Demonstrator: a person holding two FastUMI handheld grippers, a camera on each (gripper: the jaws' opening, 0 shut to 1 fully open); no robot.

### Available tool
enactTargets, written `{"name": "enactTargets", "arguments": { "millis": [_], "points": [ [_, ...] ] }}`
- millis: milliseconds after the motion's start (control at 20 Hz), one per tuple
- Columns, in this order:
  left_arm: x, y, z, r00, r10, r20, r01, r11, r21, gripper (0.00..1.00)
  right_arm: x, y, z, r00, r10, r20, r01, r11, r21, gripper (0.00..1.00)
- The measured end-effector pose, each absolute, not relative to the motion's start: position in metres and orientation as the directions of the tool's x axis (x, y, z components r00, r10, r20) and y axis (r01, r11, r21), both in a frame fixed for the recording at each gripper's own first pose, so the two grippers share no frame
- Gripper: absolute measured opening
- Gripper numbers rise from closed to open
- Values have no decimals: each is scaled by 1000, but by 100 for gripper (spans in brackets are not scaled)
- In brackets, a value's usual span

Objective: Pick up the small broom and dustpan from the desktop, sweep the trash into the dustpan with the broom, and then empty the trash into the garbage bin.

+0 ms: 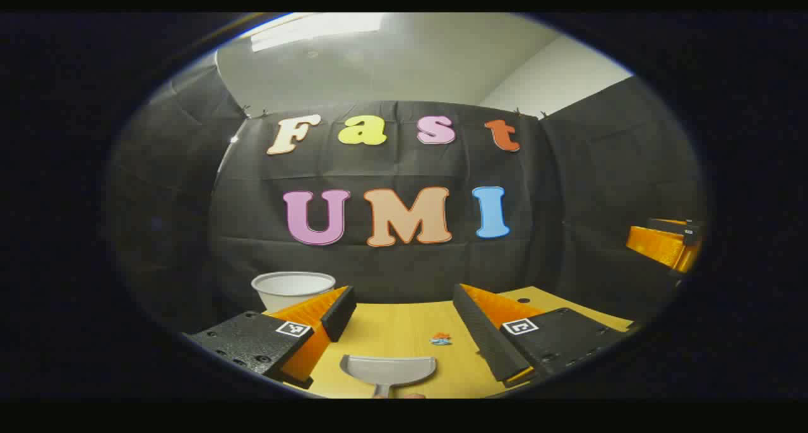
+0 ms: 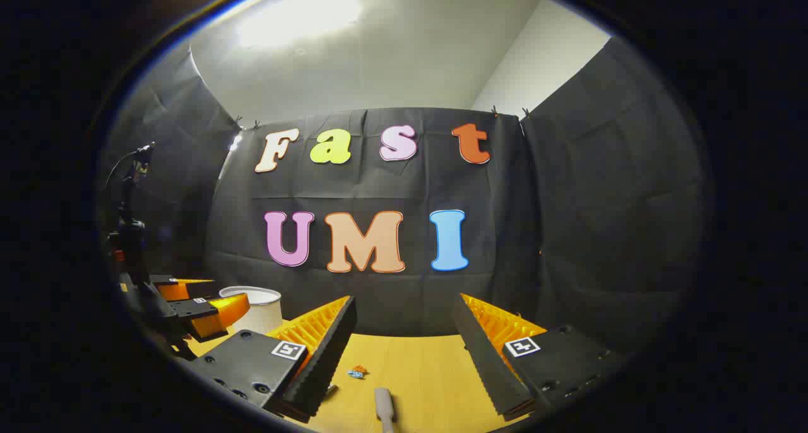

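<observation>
Your left gripper is spread wide above the grey plastic dustpan, touching nothing; your right gripper gapes equally over the pale broom handle.

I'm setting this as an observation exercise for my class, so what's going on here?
A person holds two grippers above a light wooden desktop, both open and holding nothing. The left gripper faces a grey plastic dustpan lying flat. The right gripper points toward a pale handle, probably the broom's. A small scrap of orange and blue trash lies unswept, and a white round bin stands behind.
</observation>
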State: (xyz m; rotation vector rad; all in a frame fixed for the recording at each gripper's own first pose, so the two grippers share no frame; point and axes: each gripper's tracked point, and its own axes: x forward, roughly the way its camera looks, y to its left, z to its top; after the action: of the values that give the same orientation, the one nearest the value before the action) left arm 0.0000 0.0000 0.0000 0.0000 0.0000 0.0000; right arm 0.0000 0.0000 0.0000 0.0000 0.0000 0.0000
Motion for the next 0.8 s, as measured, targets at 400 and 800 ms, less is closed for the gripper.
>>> {"name": "enactTargets", "arguments": {
  "millis": [400, 800],
  "points": [
    [-1, -22, 6, 1000, -26, 6, 26, 1000, 4, 94, -4, -7, -6, 1000, 5, -25, -5, 1000, 6, 98],
    [3, -32, 11, 999, -36, 10, 37, 999, -1, 94, -2, -16, -10, 999, -18, -42, 19, 1000, 10, 98]
  ]
}}
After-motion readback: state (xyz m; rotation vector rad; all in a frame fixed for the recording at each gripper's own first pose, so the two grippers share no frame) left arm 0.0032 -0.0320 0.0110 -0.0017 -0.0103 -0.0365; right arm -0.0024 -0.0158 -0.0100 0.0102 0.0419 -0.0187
